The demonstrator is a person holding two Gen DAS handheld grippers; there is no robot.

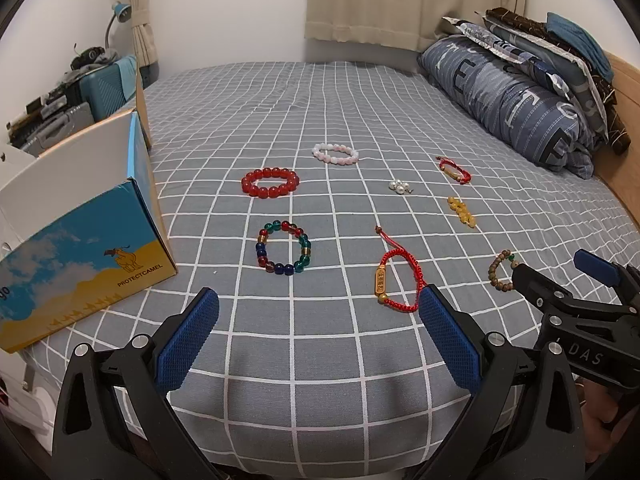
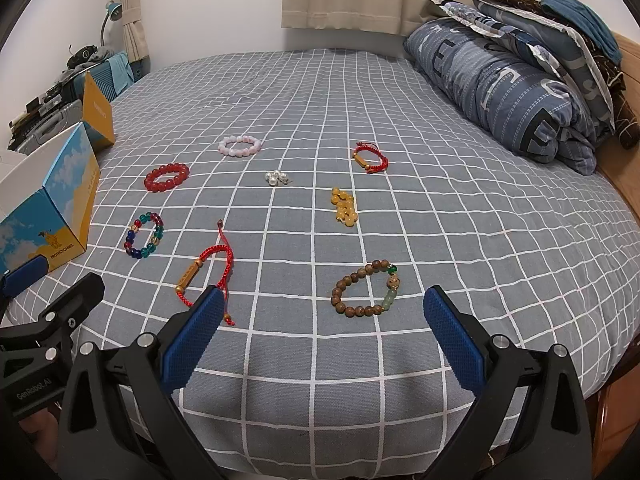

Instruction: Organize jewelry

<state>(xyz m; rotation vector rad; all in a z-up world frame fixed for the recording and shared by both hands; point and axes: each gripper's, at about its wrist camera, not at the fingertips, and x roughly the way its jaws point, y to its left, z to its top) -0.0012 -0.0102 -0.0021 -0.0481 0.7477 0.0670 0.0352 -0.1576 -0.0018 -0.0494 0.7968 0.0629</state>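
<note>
Bracelets lie scattered, well apart, on the grey white-checked bedsheet point(image 2: 320, 360) beside an open blue-and-yellow cardboard box point(image 1: 92, 240), the red cord bracelet with its gold bar point(image 2: 208, 272) slanting up-right, while both the left gripper point(image 1: 316, 344) and right gripper point(image 2: 324, 340) hover spread wide and empty.

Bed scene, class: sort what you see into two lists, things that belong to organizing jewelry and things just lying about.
Belongs to the job:
red bead bracelet
pink bead bracelet
multicolour bead bracelet
wooden bead bracelet
two red cord bracelets
yellow beads
pearl cluster
open box

Just lying about:
folded quilt
desk lamp
curtains
</note>
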